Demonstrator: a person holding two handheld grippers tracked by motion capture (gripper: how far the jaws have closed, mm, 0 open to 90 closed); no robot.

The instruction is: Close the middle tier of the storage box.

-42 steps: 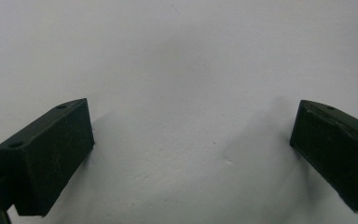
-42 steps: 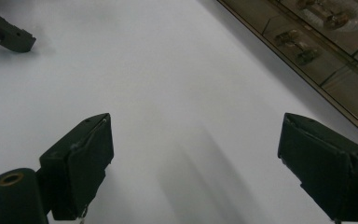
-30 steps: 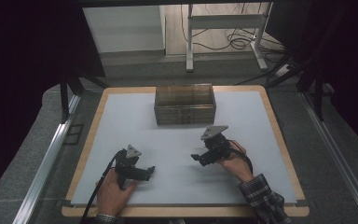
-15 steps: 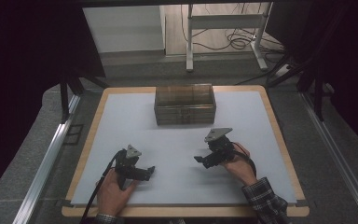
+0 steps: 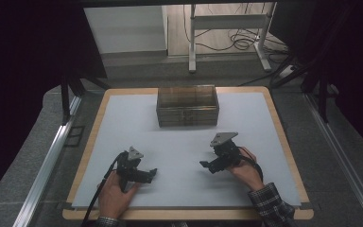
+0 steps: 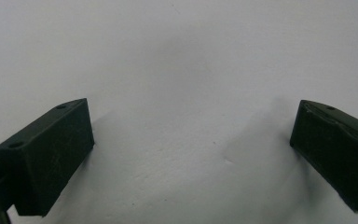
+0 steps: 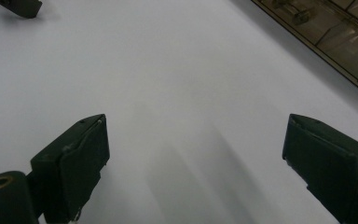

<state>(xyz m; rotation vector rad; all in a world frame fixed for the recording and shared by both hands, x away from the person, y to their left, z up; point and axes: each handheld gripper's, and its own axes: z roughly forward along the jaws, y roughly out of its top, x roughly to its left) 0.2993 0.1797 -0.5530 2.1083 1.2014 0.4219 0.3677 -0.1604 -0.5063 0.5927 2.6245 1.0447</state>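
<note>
Both grippers sit low over the white table (image 5: 179,156), near the person's edge. Left gripper (image 5: 152,174) points toward the middle; in its own view the jaws stand wide apart with nothing between them, close over bare surface. Right gripper (image 5: 204,165) likewise: jaws wide, empty, pointing toward the left gripper, whose tip shows at the top corner of the right gripper view.

The nearest thing is the transparent brownish drawer box (image 5: 187,106), at the far middle of the table, well apart from both grippers. Its front edge and what look like small handles show at the upper right of the right gripper view (image 7: 335,32). Contents too dim to tell.

We judge this an idle or starting pose; no grasp is under way. The next move probably calls for one gripper to travel forward to the box front and line its jaws on a drawer handle.
</note>
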